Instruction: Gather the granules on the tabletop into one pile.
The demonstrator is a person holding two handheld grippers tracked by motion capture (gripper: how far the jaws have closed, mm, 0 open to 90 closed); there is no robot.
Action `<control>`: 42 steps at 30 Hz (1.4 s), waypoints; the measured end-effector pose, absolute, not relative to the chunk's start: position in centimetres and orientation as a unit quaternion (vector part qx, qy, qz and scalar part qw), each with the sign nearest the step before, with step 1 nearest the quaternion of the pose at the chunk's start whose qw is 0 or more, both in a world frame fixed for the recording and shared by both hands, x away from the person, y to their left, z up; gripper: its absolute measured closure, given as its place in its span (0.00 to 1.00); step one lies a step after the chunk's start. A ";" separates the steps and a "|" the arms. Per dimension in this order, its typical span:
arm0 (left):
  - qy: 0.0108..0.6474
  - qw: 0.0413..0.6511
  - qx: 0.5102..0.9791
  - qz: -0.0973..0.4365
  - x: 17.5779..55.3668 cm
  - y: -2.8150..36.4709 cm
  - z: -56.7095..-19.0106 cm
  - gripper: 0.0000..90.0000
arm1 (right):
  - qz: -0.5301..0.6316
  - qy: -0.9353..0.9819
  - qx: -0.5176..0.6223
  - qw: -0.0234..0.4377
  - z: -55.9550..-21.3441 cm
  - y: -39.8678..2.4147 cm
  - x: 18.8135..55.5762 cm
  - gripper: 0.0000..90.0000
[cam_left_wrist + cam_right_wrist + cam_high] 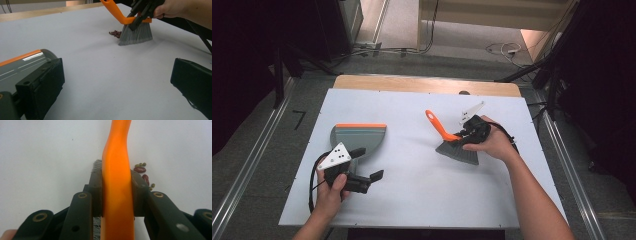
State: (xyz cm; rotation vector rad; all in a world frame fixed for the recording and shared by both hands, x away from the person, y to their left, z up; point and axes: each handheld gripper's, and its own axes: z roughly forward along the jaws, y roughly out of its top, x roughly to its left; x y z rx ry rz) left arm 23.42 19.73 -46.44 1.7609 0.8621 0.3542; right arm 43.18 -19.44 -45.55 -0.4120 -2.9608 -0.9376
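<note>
High view: the white counter [422, 195] carries a grey dustpan [358, 139] with an orange lip near its left edge. Left claw [368, 164] stands wide, one jaw beside the dustpan handle, gripping nothing. Right claw [464, 134], right of centre, is clamped on the orange-handled brush [447, 137], bristles on the counter. Beans [143, 173] lie just beside the bristles.

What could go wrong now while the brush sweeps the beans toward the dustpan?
1. The beans lie at one edge of the brush; some may slip past it.
2. The dustpan sits far across the table; beans may scatter on the way.
3. The left hand-held gripper is open, so the dustpan could shift.
</note>
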 end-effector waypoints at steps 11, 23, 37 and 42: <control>0.363 0.543 0.742 0.151 23.3 19.8 -46.5 0.00 | -0.309 -0.940 -0.146 0.004 -45.7 -19.8 44.3 0.74; 0.363 0.541 0.744 0.151 23.3 19.8 -46.5 0.00 | -0.309 -0.939 -0.154 0.002 -45.5 -19.7 45.1 0.74; 0.363 0.541 0.743 0.150 23.3 19.8 -46.5 0.00 | -0.342 -0.923 -0.174 0.014 -42.2 -20.2 43.3 0.76; 0.363 0.541 0.744 0.151 23.4 19.8 -46.5 0.00 | -0.346 -0.907 -0.236 -0.042 -40.7 -21.5 42.5 0.76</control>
